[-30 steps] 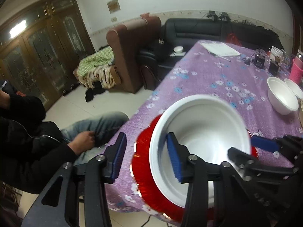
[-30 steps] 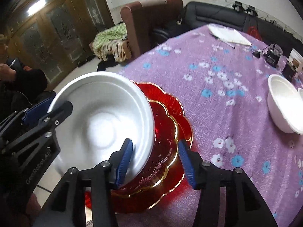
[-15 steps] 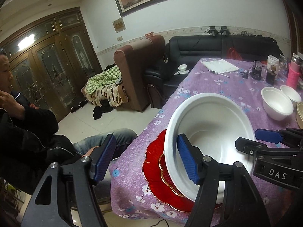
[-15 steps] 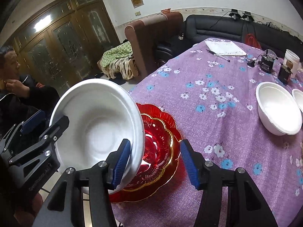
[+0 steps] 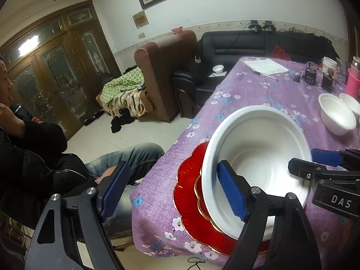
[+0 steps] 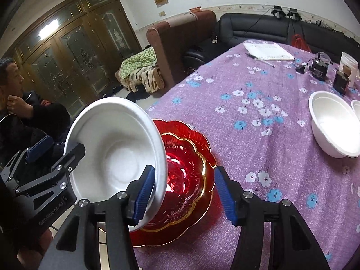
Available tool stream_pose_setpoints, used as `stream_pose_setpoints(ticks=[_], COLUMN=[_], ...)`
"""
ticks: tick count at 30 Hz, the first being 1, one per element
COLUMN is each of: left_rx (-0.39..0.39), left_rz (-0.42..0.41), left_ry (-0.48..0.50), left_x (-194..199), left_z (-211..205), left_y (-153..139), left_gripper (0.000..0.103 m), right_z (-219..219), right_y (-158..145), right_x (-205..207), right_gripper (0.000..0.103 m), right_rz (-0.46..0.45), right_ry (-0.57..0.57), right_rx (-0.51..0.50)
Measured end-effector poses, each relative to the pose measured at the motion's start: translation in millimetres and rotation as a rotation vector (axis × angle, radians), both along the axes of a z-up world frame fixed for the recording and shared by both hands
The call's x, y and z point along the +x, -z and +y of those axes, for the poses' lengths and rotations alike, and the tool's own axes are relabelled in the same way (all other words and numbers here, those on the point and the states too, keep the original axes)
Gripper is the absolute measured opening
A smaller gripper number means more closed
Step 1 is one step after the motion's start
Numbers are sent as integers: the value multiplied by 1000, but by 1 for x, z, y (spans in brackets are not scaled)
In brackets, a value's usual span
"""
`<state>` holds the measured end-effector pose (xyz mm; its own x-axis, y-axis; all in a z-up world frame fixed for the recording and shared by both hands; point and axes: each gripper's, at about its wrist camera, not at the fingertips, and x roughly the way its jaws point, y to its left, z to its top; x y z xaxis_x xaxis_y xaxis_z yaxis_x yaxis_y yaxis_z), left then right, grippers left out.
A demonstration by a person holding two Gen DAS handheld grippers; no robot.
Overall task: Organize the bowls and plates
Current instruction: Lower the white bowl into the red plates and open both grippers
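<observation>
On purple floral tablecloth (image 6: pixel 258 148): red plates (image 6: pixel 189 180), tilted white bowl (image 6: pixel 117 153); sofa (image 5: pixel 258 42) behind.

The left gripper (image 5: pixel 173 191) was pointed down at the bowl (image 5: pixel 258 157), and its jaws had just been opened wider. One finger (image 5: pixel 231 193) was set inside the bowl's near rim, and the other was kept well outside it. The right gripper (image 6: pixel 184 194) was held open on the bowl's opposite side. One pad (image 6: pixel 144 193) was laid against the inner wall, and the other was held clear.
</observation>
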<state>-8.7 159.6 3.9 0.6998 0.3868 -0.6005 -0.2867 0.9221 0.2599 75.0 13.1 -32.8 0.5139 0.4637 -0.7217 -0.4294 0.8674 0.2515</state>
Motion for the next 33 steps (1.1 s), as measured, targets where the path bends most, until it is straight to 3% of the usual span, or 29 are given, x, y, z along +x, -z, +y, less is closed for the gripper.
stream_pose_setpoints(ticks=[4, 13, 18, 23, 25, 27, 29, 33], left_rx=[-24, -159, -180, -177, -195, -200, -203, -242], left_rz=[43, 135, 114, 155, 163, 167, 167, 182], left_ry=[6, 49, 61, 96, 112, 117, 127, 170], left_x=[7, 20, 20, 24, 25, 25, 24, 25], left_z=[6, 16, 19, 18, 19, 19, 19, 21], left_y=[8, 24, 19, 23, 25, 24, 24, 21], left_gripper=[82, 82, 82, 82, 83, 83, 83, 83], right_z=[4, 5, -3, -2, -4, -3, -1, -11], right_y=[9, 24, 28, 31, 30, 30, 30, 32], right_x=[6, 17, 23, 24, 23, 24, 24, 34], right_gripper=[56, 59, 68, 68, 62, 48, 41, 36], right_rz=[22, 58, 79, 48, 44, 53, 64, 155], right_ry=[0, 17, 29, 46, 49, 34, 25, 49], right_rx=[-19, -68, -23, -40, -26, -19, -19, 64])
